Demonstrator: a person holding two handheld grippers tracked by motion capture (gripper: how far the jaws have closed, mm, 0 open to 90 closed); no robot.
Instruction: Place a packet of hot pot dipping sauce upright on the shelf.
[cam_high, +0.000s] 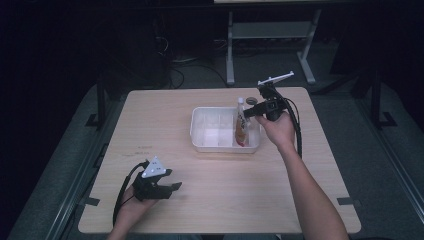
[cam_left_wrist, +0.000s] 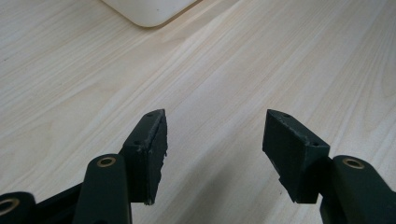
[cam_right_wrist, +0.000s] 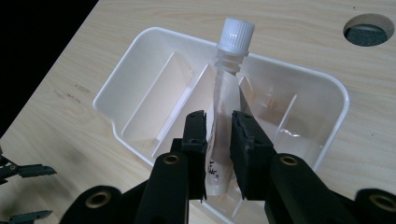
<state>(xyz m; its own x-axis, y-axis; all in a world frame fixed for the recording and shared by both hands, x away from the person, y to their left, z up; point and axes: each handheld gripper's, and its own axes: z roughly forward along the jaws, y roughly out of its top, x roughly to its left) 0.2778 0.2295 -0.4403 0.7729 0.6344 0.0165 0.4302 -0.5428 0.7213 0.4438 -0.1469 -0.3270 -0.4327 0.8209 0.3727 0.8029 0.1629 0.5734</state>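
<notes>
item 1: left gripper (cam_high: 176, 186), black two-jaw tool with a grey three-cornered plate, low on the pale wood-grain table (cam_high: 150, 115) at about 7 o'clock. the left gripper view shows its jaws spread wide with only bare wood between them; it holds nothing. likely parked here to stay out of the way, its jaws pointing toward the tray.

item 2: white plastic divided tray (cam_high: 200, 131), rectangular with rounded corners, thin internal partitions, just past table centre toward 1 o'clock. its other compartments look empty.

item 3: clear soft pouch with a white ribbed screw cap (cam_right_wrist: 223, 100), brownish contents low down, standing upright in the tray's right-hand compartment against a divider. upright probably because the partitions and the grip prop it.

item 4: right gripper (cam_right_wrist: 218, 135), same build, at the tray's 3 o'clock side. jaws drawn nearly together on the pouch's body below the neck, pinching the flat film; the narrow hold suits a thin, yielding thing.

item 5: round cable hole (cam_right_wrist: 369, 29) in the table, beyond the tray at 1 o'clock.
</notes>
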